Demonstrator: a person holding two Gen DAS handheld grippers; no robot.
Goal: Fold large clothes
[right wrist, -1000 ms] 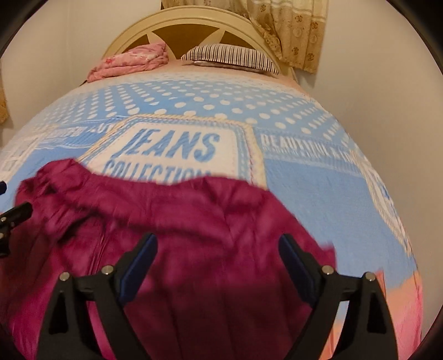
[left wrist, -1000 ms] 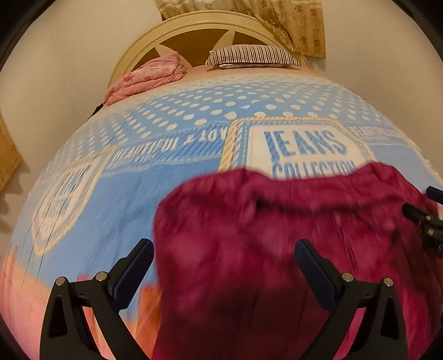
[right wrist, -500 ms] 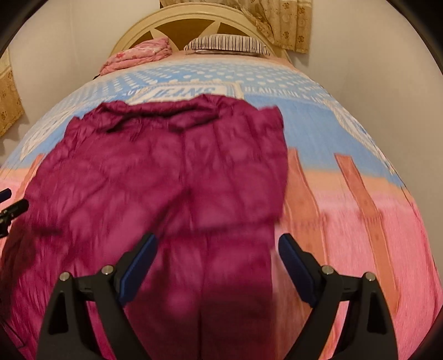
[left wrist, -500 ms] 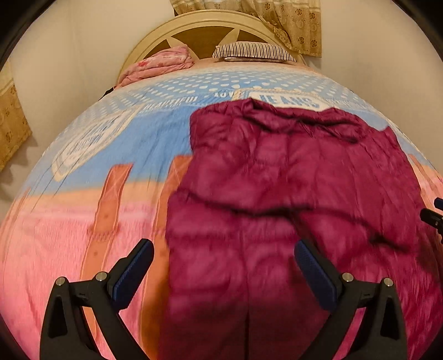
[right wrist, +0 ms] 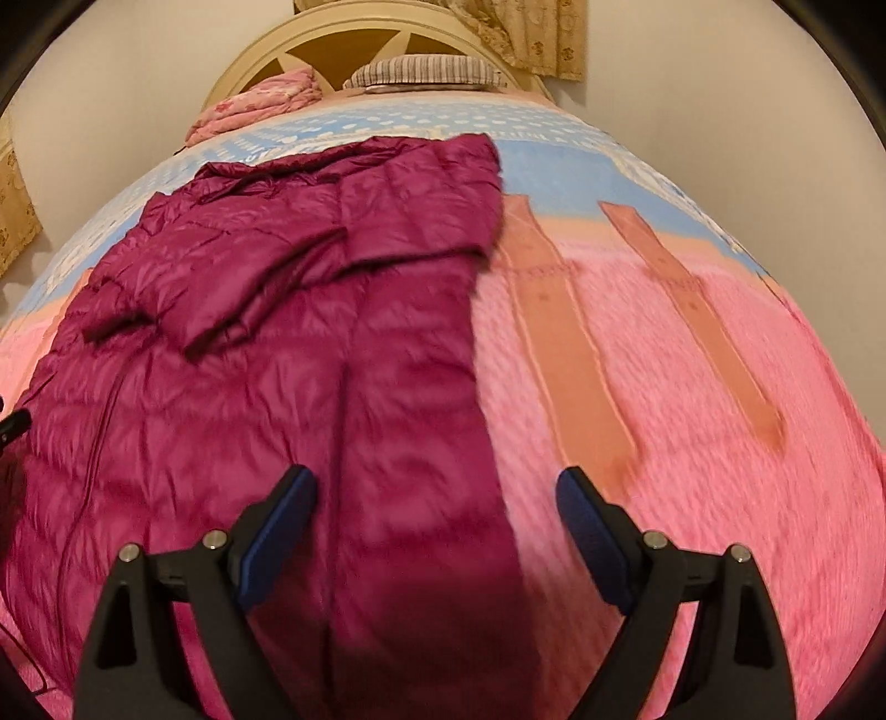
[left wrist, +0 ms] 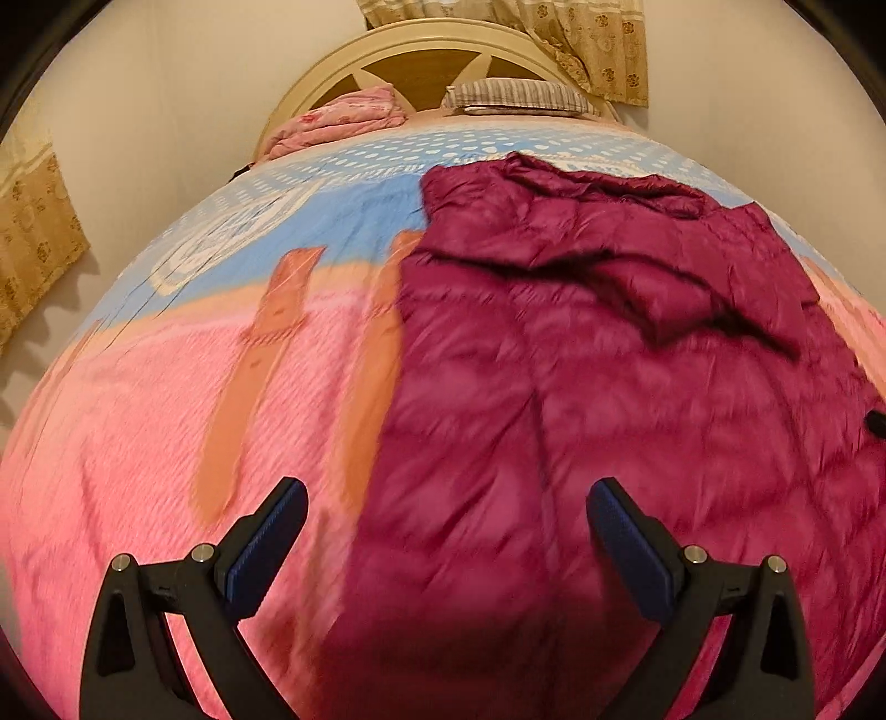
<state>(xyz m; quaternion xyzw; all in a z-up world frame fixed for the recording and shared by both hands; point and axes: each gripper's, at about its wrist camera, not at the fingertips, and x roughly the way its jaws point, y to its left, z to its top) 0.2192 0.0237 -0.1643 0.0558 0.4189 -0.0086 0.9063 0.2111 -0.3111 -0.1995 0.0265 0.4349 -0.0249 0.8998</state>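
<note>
A large maroon quilted jacket point(left wrist: 581, 360) lies flat on the bed, its top toward the headboard, a sleeve folded across its upper part point(left wrist: 664, 288). It also shows in the right wrist view point(right wrist: 277, 343). My left gripper point(left wrist: 446, 526) is open and empty, hovering above the jacket's lower left edge. My right gripper point(right wrist: 437, 509) is open and empty above the jacket's lower right edge. The right gripper's tip shows at the right edge of the left wrist view point(left wrist: 875, 423).
The bed cover point(left wrist: 166, 415) is pink near me and blue with white dots farther away. A folded pink blanket point(left wrist: 338, 119) and a striped pillow point(left wrist: 515, 99) lie by the cream headboard point(left wrist: 421, 50). Walls and patterned curtains point(left wrist: 33, 232) surround the bed.
Both grippers have pulled back toward the foot of the bed and risen. The whole jacket now shows lying flat. Both stayed open.
</note>
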